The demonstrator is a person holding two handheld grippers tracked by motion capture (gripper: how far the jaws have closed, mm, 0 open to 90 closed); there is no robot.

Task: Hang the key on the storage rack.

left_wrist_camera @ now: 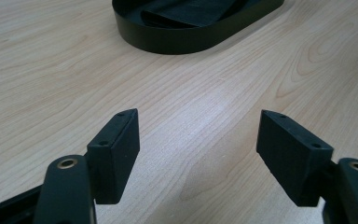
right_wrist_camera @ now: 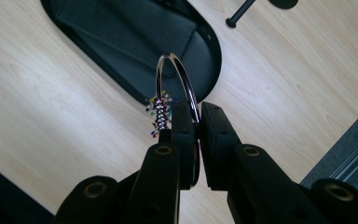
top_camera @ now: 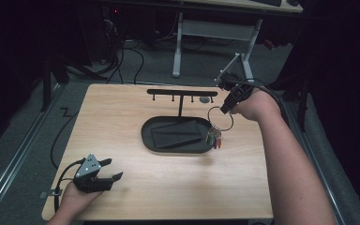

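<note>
Above table [top_camera: 168,187], ring [right_wrist_camera: 177,84] in right claw [right_wrist_camera: 196,126]

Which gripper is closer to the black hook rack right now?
The right. The right gripper, shut on the key ring, hangs just beside the hook rack; the left gripper rests open at the table's near left corner.

silver ring [right_wrist_camera: 186,88], multicoloured charms [top_camera: 214,139], black tray [top_camera: 148,138], pale wood-grain table [top_camera: 122,112]

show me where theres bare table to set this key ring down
Bare wood lies between the left gripper and the black tray, and along the table's near edge. It is crowded by the tray, the hook stand and the right gripper holding the key ring.
</note>
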